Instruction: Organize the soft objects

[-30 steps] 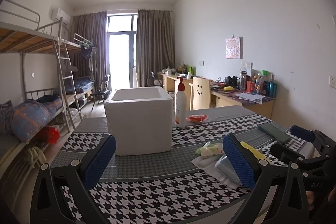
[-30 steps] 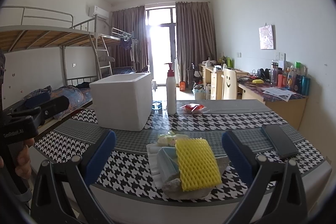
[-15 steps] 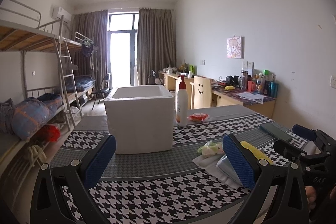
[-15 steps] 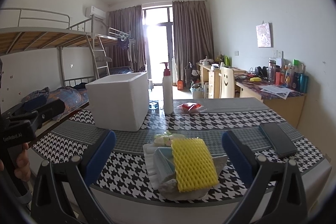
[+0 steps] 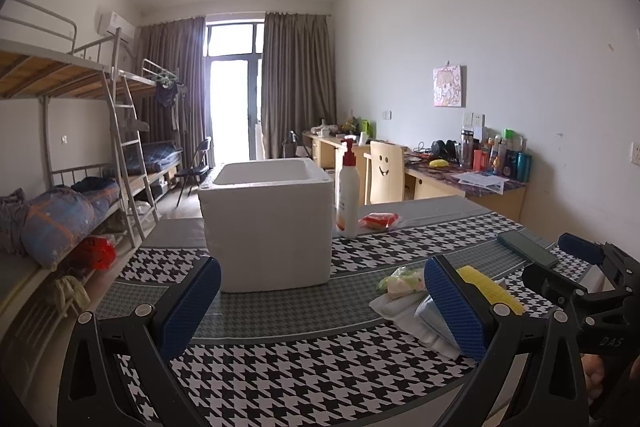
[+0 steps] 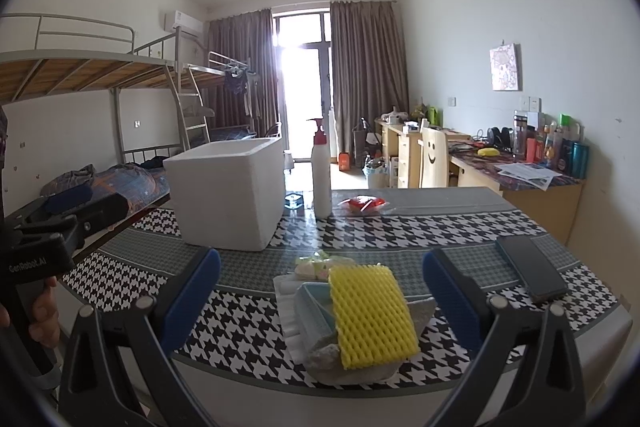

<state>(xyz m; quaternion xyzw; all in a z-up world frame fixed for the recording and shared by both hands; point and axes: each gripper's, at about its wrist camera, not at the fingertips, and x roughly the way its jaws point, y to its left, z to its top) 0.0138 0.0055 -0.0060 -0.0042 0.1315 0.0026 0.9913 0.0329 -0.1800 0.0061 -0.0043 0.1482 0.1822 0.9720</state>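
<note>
A pile of soft things lies near the table's front edge: a yellow foam net (image 6: 370, 309) on top, a light blue cloth (image 6: 314, 313), a white pad (image 6: 286, 297) and a small green-white packet (image 6: 316, 263). The pile also shows in the left wrist view (image 5: 404, 291). A white foam box (image 5: 268, 223) (image 6: 226, 195) stands open behind it. My right gripper (image 6: 320, 301) is open, its pads either side of the pile, above it. My left gripper (image 5: 322, 307) is open and empty, left of the pile, facing the box.
A white pump bottle (image 6: 321, 183) and a red wrapped packet (image 6: 362, 205) stand behind the pile. A dark phone (image 6: 530, 273) lies at the right. The houndstooth table (image 6: 460, 223) ends close in front. Bunk beds stand to the left, desks to the right.
Both grippers have drifted slightly; the right one has dipped a little toward the pile. Nothing was taken hold of or let go.
</note>
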